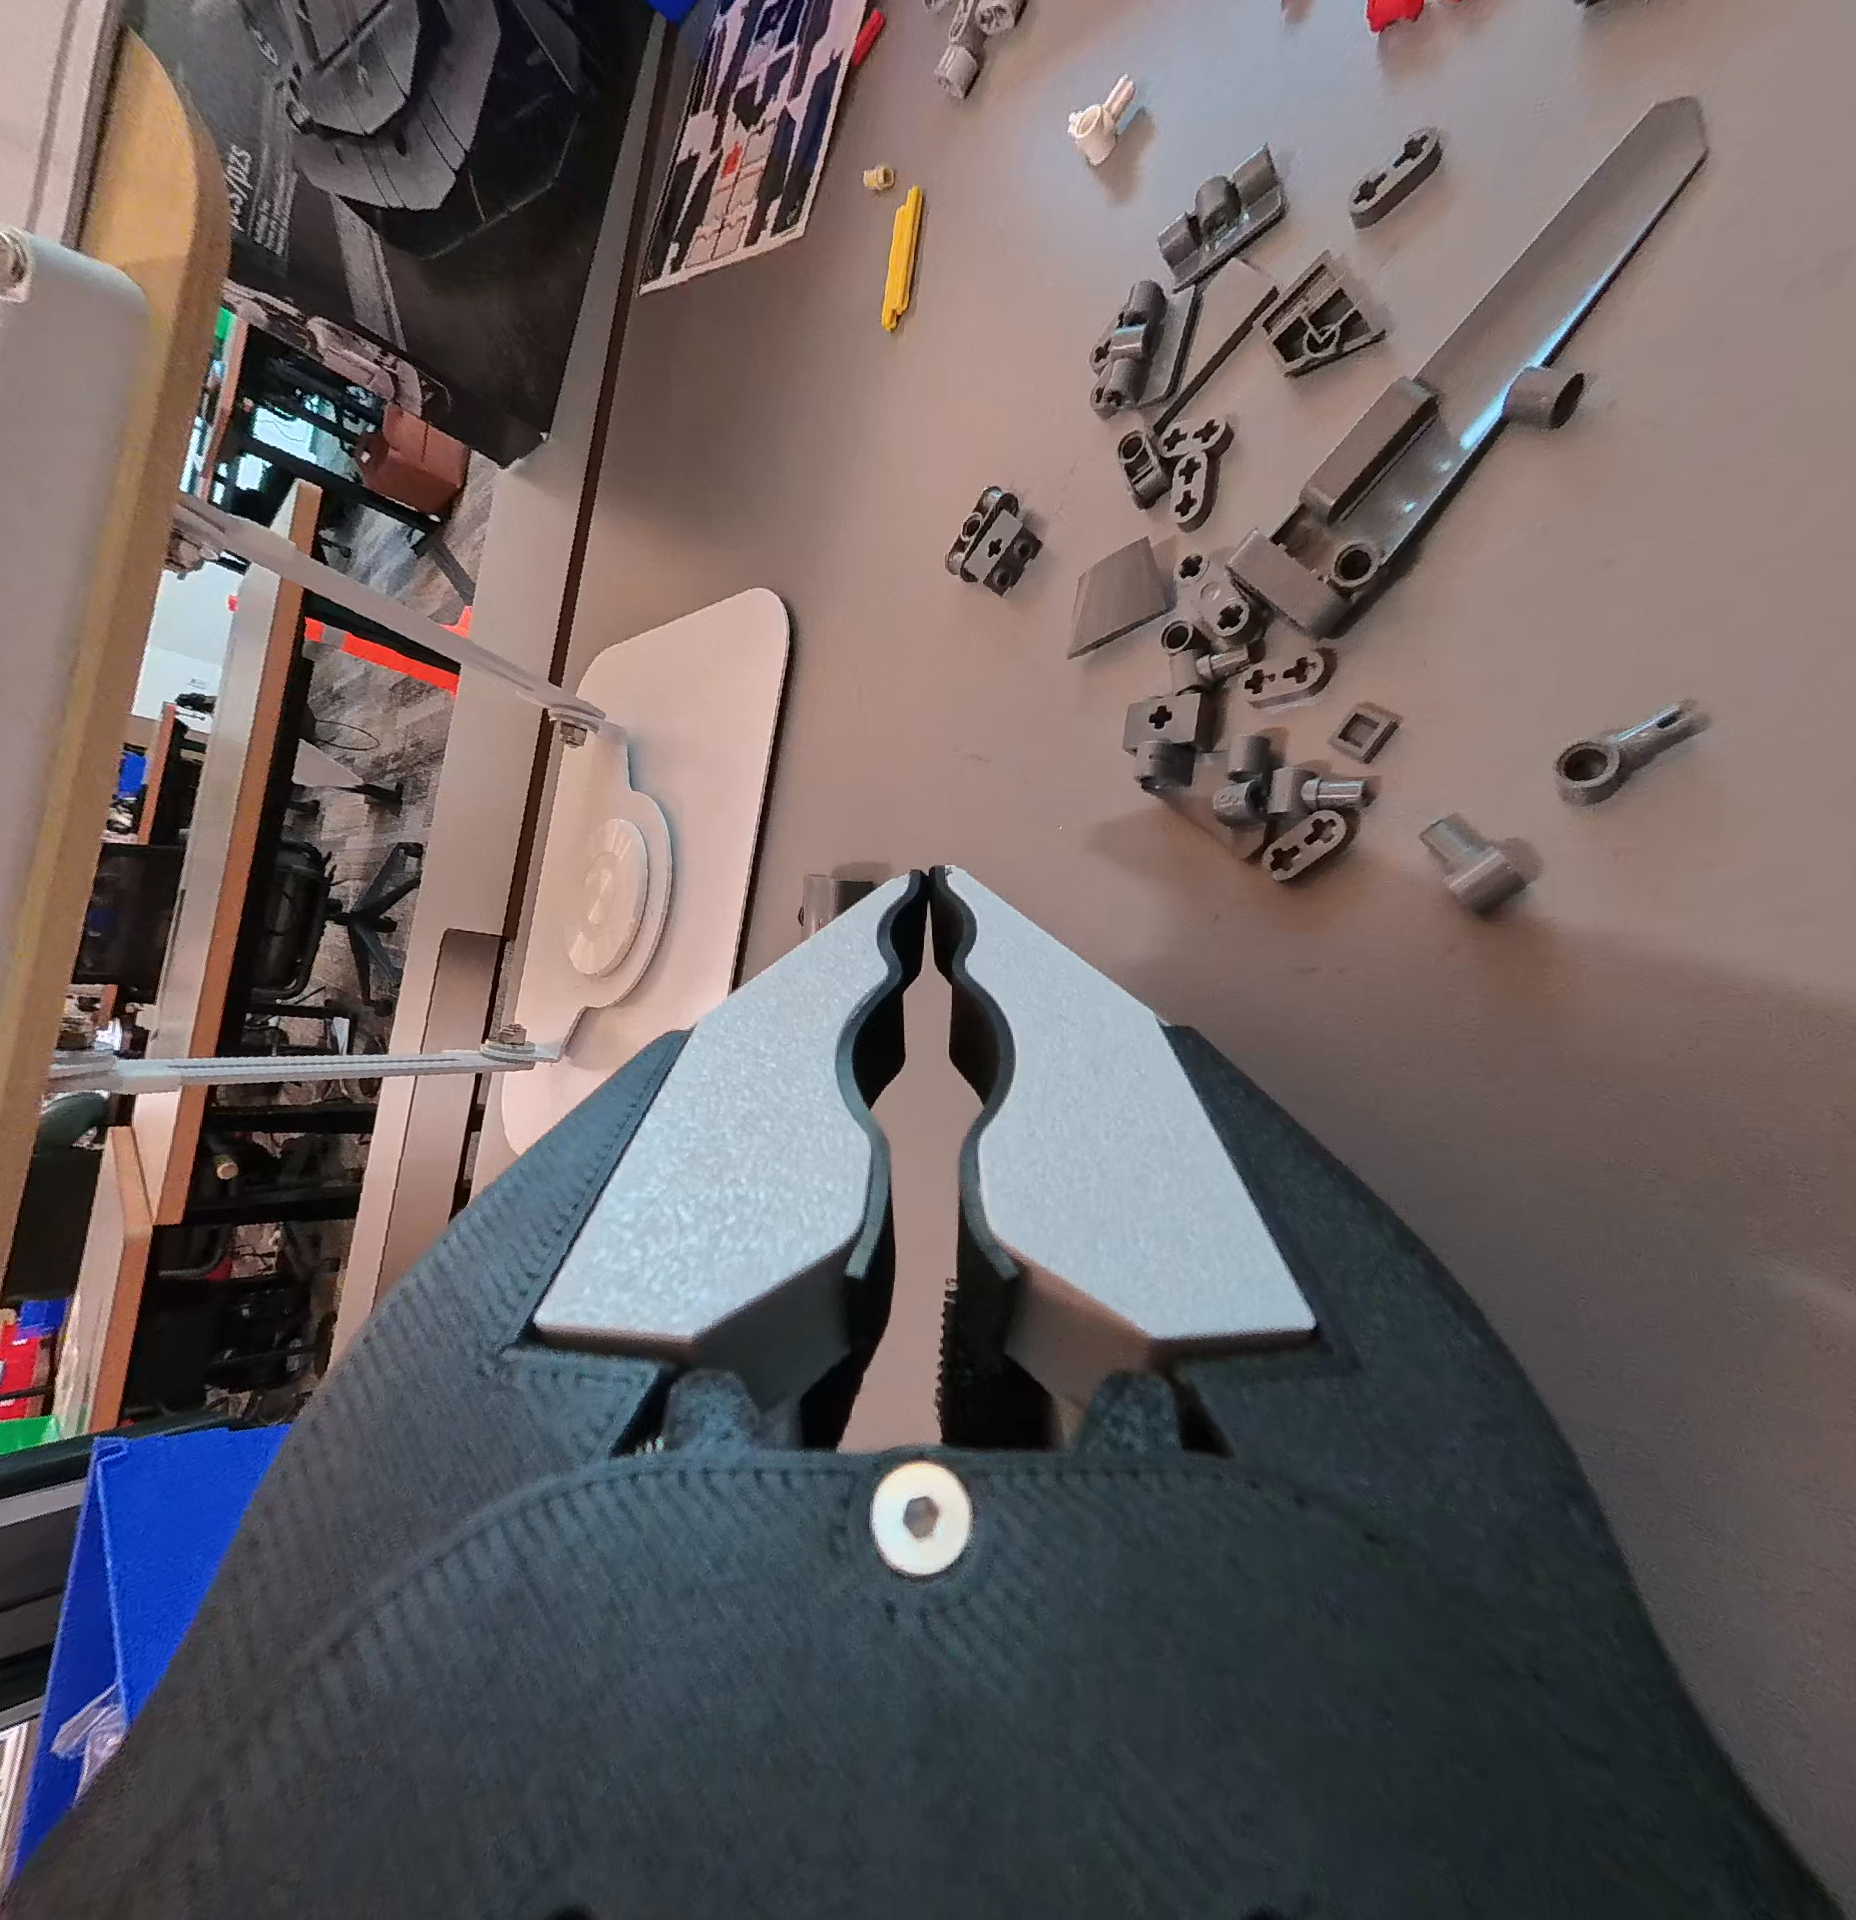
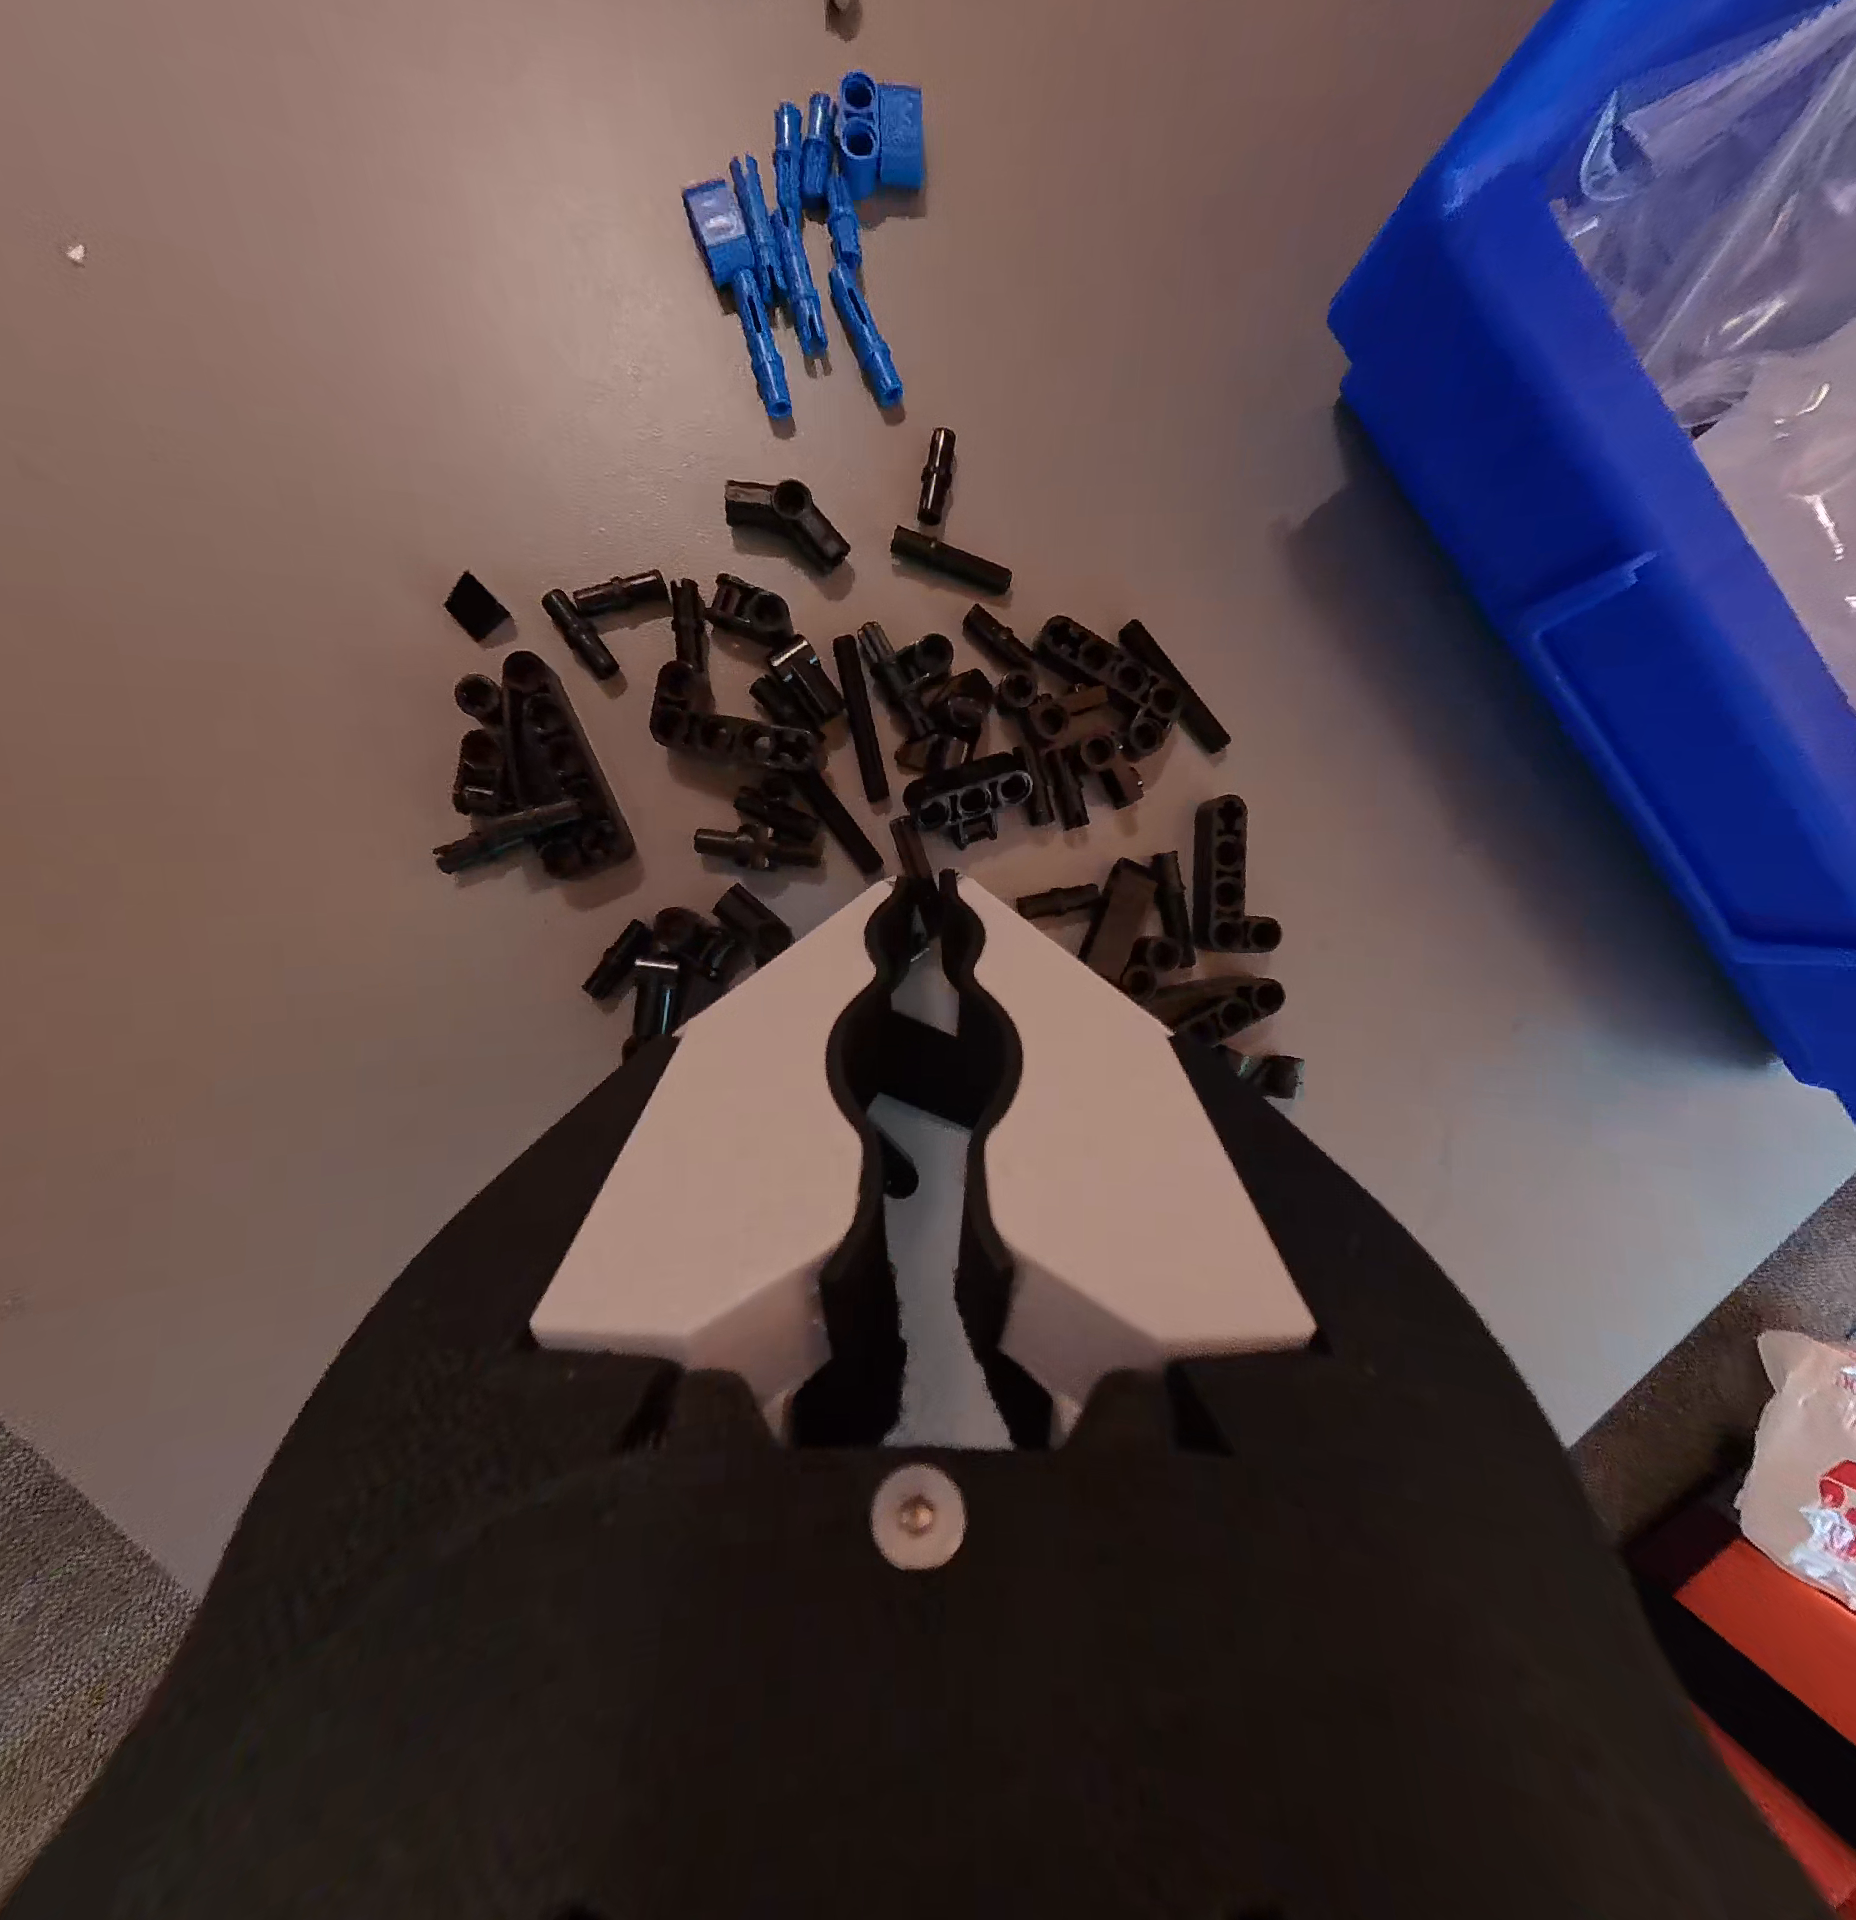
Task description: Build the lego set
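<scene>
between the right gripper (image 2: 926, 883)'s matte grey fingertips a slim black pin (image 2: 911, 854) is pinched, its end poking out over a heap of glossy black beams and pins (image 2: 862, 748). beyond lie ridged blue pins (image 2: 810, 249) and a blue plastic bin (image 2: 1589, 540). left gripper (image 1: 926, 876) is closed on nothing, above the smooth table (image 1: 903, 520); grey connectors (image 1: 1236, 665) and one yellow axle (image 1: 901, 256) lie farther off.

L gripper (image 1: 927, 878) closed, empty, grey parts (image 1: 1230, 665) nearby, table (image 1: 903, 520)
</scene>
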A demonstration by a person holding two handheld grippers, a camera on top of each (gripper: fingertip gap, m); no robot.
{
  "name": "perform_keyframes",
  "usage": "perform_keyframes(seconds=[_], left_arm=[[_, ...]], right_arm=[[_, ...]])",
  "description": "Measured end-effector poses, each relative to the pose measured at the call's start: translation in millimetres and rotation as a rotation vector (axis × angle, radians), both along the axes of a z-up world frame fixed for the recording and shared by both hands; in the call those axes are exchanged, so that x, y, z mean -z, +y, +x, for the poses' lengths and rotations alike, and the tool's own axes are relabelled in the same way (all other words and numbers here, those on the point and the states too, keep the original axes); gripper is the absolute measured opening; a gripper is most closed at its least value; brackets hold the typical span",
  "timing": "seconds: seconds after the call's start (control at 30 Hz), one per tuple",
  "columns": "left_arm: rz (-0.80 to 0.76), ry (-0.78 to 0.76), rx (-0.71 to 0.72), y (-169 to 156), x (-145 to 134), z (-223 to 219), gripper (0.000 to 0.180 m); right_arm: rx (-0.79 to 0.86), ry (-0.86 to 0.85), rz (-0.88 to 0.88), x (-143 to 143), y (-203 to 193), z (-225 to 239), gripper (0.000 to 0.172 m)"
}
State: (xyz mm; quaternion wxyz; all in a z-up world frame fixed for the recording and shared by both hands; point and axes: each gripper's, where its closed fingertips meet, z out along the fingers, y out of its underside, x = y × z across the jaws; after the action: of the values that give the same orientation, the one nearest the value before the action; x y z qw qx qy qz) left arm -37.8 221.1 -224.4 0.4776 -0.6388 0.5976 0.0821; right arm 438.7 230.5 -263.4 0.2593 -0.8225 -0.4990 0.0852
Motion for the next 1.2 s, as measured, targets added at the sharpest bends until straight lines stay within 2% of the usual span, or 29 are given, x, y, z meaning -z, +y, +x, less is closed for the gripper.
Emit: perform_keyframes(seconds=[0.2, 0.3, 0.43, 0.6, 0.7, 0.83, 1.03, 1.2], left_arm=[[0.006, 0.000, 0.003, -0.5, -1.9, 1.2, 0.000], [0.008, -0.004, 0.004, -0.8, -3.4, 2.4, 0.000], [0.019, -0.007, 0.014, -3.4, -7.2, 5.5, 0.000], [0.038, -0.017, 0.028, -7.9, -14.1, 7.8, 0.000], [0.049, -0.035, 0.039, -11.9, -20.1, 8.6, 0.000], [0.070, -0.055, 0.062, -20.8, -29.8, 11.7, 0.000], [0.085, -0.071, 0.118, -35.5, -37.1, 22.0, 0.000], [0.108, -0.048, 0.158, -46.4, -38.9, 32.6, 0.000]], right_arm=[[-0.014, 0.017, 0.058, -22.7, -6.3, -9.2, 0.002], [-0.084, 0.051, 0.111, -46.7, -20.7, -37.7, 0.002], [-0.274, 0.099, 0.175, -73.4, -53.6, -112.5, 0.002], [-0.538, 0.176, 0.205, -79.6, -95.4, -228.5, 0.002], [-0.691, 0.217, 0.176, -71.4, -120.9, -295.7, 0.002], [-0.827, 0.175, 0.111, -42.6, -142.0, -357.5, 0.002], [-0.874, 0.093, -0.005, -3.4, -155.2, -385.5, 0.002], [-0.833, 0.044, 0.025, -1.0, -151.5, -389.1, 0.011]])
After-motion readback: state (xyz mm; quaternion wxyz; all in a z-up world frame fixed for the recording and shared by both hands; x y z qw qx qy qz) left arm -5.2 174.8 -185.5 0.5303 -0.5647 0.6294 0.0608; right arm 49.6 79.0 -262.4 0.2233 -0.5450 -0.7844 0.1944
